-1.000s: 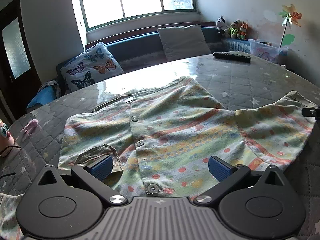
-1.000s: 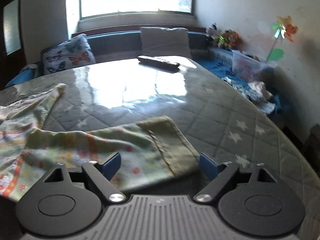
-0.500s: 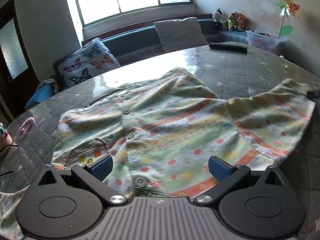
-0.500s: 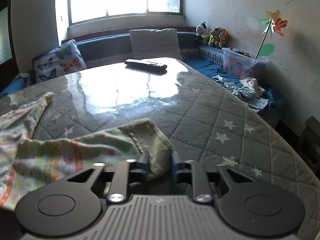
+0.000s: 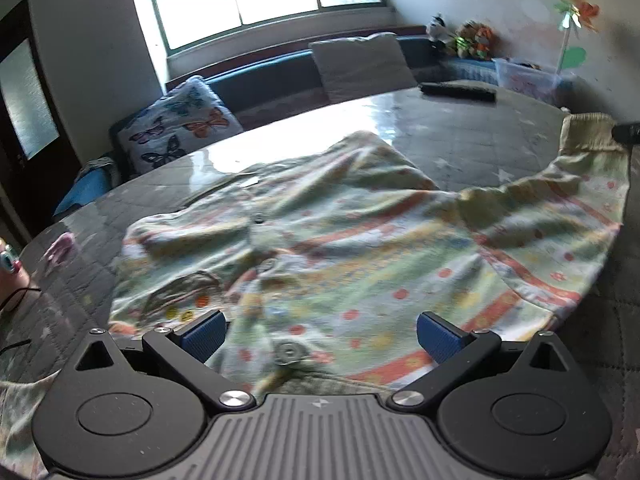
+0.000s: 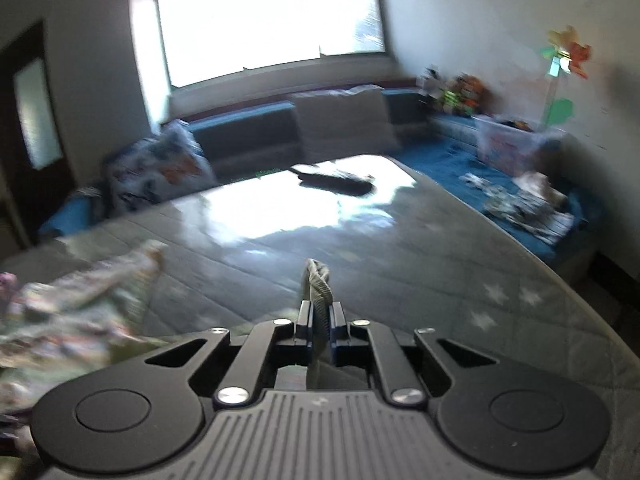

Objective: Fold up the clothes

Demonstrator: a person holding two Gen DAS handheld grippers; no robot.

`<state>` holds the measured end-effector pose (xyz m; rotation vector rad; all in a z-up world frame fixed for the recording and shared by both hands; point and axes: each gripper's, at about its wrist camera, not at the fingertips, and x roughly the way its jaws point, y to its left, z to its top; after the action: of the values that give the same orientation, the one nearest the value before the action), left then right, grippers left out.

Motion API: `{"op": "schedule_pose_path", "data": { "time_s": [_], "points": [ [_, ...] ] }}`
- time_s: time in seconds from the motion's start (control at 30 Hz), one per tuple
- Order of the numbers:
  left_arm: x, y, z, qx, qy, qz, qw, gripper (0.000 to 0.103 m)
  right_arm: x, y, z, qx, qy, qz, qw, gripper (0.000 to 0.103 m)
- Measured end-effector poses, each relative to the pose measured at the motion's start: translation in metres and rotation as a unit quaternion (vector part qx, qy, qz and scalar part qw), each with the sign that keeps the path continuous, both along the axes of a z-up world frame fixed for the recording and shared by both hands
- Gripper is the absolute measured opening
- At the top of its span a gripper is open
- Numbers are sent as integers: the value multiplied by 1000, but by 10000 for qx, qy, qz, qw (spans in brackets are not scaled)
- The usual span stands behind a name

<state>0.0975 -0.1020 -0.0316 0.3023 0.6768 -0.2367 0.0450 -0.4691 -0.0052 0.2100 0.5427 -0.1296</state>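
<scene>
A child's buttoned shirt [image 5: 340, 256] with pastel stripes and dots lies spread on the quilted table [image 5: 460, 140]. My left gripper [image 5: 320, 334] is open, its blue pads straddling the shirt's near hem by a snap button. The shirt's right sleeve cuff [image 5: 588, 132] is raised off the table at the far right. In the right wrist view my right gripper [image 6: 319, 316] is shut on that olive cuff [image 6: 318, 284], which sticks up between the pads. The rest of the shirt [image 6: 76, 304] trails blurred to the left.
A black remote [image 5: 458, 90] lies at the table's far side, also seen in the right wrist view [image 6: 334, 182]. Behind are a blue bench with a butterfly pillow [image 5: 178, 130], a grey cushion [image 5: 360, 64] and a plastic box [image 5: 524, 76]. Another garment lies at the near left [image 5: 24, 392].
My right gripper, shut on the sleeve cuff, has lifted it off the table. The shirt has wrinkled and its right side rises. My left gripper stays open and has edged forward over the hem.
</scene>
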Motion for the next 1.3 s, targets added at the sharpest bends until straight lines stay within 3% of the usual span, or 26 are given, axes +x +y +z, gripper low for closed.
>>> {"op": "schedule_pose_path", "data": {
  "time_s": [0.17,0.37,0.63,0.83,0.87,1.0,1.03,1.1,1.3],
  "points": [
    [-1,26,9,-79,-141,345,9993,103,5,48,32,152,-313,841,9958,7],
    [-5,66,18,-158,-287,793,9963,103,21,122,48,329,-450,1885,9805,7],
    [-10,113,21,-188,-385,1311,9904,103,36,218,41,573,-294,2908,9546,7],
    [-12,139,18,-237,-347,1648,9854,103,40,270,21,704,44,3379,9385,8],
    [-11,142,17,-243,-340,1687,9848,103,41,275,18,703,128,3461,9355,14],
    [-11,149,18,-270,-342,1785,9830,103,32,279,9,558,284,3602,9308,18],
    [-11,150,19,-283,-357,1793,9827,103,29,276,8,520,305,3602,9309,24],
    [-12,149,22,-307,-388,1780,9828,103,26,263,8,437,332,3524,9342,32],
    [-11,137,23,-375,-398,1585,9858,103,12,213,-5,-101,550,2947,9539,32]
  ]
}}
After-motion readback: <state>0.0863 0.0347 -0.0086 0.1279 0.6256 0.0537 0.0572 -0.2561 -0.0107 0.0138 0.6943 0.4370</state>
